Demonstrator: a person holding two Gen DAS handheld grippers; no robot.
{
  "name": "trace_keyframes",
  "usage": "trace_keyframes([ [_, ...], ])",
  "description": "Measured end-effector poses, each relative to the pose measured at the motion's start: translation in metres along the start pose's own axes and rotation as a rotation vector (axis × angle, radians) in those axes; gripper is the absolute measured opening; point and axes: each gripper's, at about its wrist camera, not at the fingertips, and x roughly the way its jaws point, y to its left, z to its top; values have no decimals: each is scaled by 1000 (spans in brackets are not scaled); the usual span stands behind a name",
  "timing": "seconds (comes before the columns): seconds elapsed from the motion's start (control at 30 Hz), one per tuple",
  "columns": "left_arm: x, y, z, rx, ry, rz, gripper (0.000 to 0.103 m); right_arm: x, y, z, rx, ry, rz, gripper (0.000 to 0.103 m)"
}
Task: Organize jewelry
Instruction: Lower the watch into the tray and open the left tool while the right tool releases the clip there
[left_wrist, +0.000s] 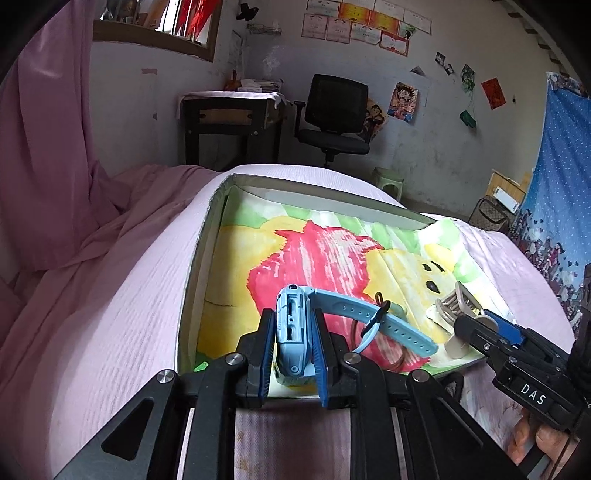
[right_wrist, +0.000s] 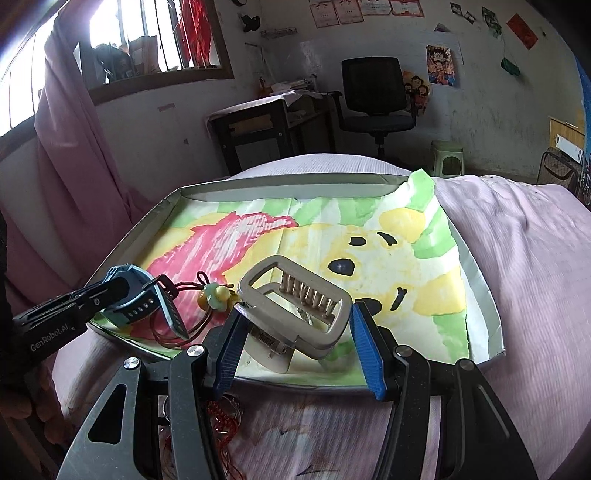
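Note:
A shallow cardboard tray (left_wrist: 207, 229) lined with a painted paper lies on the bed; it also shows in the right wrist view (right_wrist: 480, 295). My left gripper (left_wrist: 293, 332) is shut on a light blue watch (left_wrist: 291, 332), held on edge over the tray's near left part, strap (left_wrist: 391, 328) trailing right. The watch also shows in the right wrist view (right_wrist: 133, 291). My right gripper (right_wrist: 295, 343) is open around a beige hair claw clip (right_wrist: 295, 306) that rests in the tray, its left finger touching the clip. A cord necklace with a green-yellow bead (right_wrist: 214, 295) lies between the watch and the clip.
The tray sits on a pink bedspread (left_wrist: 110, 295). Red cord and a ring (right_wrist: 225, 413) lie on the bed just in front of the tray. A desk (left_wrist: 229, 118), an office chair (left_wrist: 336, 114) and a green stool (right_wrist: 447, 155) stand beyond the bed.

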Motion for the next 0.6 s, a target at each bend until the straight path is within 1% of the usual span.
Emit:
trace_keyframes([
  [0.07,-2,1,-1,-6,-6,-20,24,-2,-1,0,6,-1,3,52],
  [0.1,-4,1,-2,-12,-13,-26,28,-2,-2,0,9,-2,4,52],
  [0.17,-9,4,-3,-28,-41,-22,41,-4,-3,0,16,-8,4,55],
  [0.2,-13,6,-4,-40,-61,-19,53,-7,-4,-1,18,-19,7,57],
  [0.23,-15,8,-5,-49,-74,-24,57,-8,-4,-1,20,-29,8,59],
  [0.3,-22,12,-6,-74,-101,-40,58,-16,-5,-1,22,-55,12,60],
  [0.37,-28,15,-7,-90,-121,-55,65,-23,-5,-2,20,-74,12,61],
  [0.43,-35,16,-10,-94,-146,-62,75,-31,-4,-4,17,-97,12,65],
  [0.5,-44,15,-15,-84,-172,-62,80,-41,-4,-6,14,-129,11,73],
  [0.57,-52,13,-19,-66,-191,-65,85,-52,-4,-7,13,-162,11,78],
  [0.6,-57,12,-22,-53,-202,-64,92,-57,-5,-8,13,-179,8,81],
])
